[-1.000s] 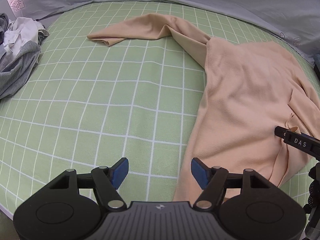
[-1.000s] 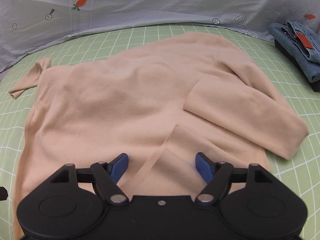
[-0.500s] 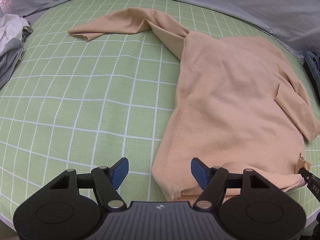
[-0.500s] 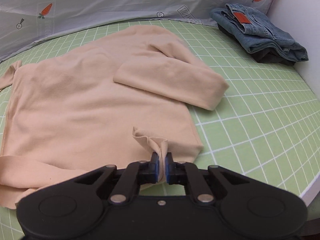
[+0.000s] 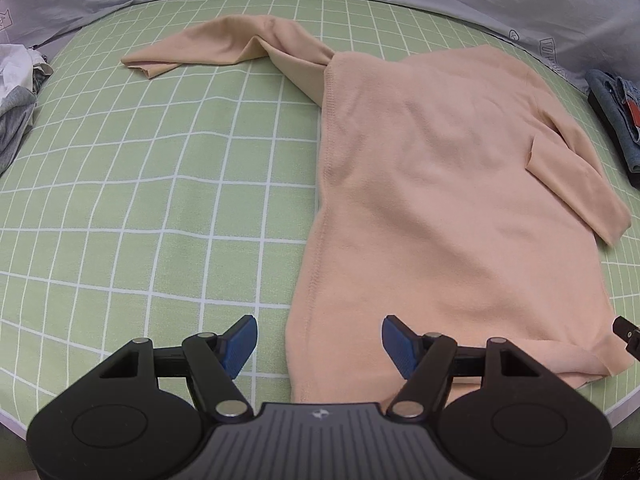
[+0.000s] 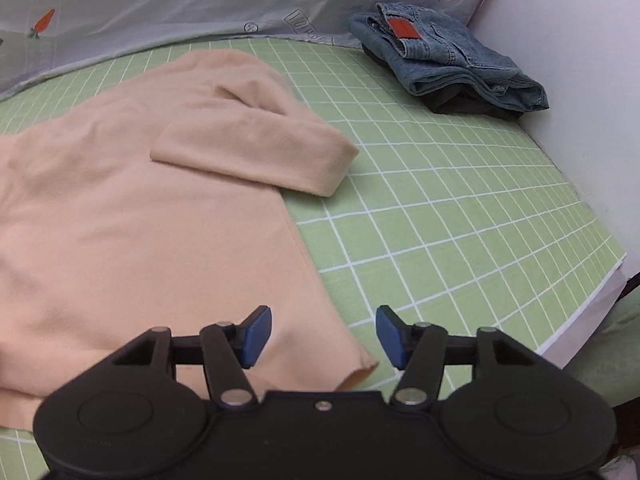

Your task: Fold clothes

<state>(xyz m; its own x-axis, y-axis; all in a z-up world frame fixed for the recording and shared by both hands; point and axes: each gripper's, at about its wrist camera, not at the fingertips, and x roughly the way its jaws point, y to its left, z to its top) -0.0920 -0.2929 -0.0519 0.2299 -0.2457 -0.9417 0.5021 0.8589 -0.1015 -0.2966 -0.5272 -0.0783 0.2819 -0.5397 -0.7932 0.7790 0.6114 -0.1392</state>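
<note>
A peach long-sleeved sweater (image 5: 440, 184) lies flat on the green checked bed sheet (image 5: 140, 168). One sleeve (image 5: 208, 46) stretches out to the far left. The other sleeve (image 6: 256, 152) is folded back across the body. My left gripper (image 5: 319, 340) hovers open over the near left corner of the hem, with the side seam running up between its fingers. My right gripper (image 6: 323, 334) is over the near right hem corner of the sweater (image 6: 140, 232). Its jaws are opening, and the corner lies loose under them, touched by neither pad.
Folded blue jeans (image 6: 448, 60) sit at the far right by the white wall. A heap of grey and white clothes (image 5: 16, 100) lies at the far left. A grey carrot-print cover (image 6: 160, 0) borders the back. The bed's edge (image 6: 580, 312) drops off at the right.
Half a second ago my right gripper was shut on the hem corner; it has drawn the corner rightward, let go and opened. The hem now lies flatter. My left gripper drifted toward the sweater.
</note>
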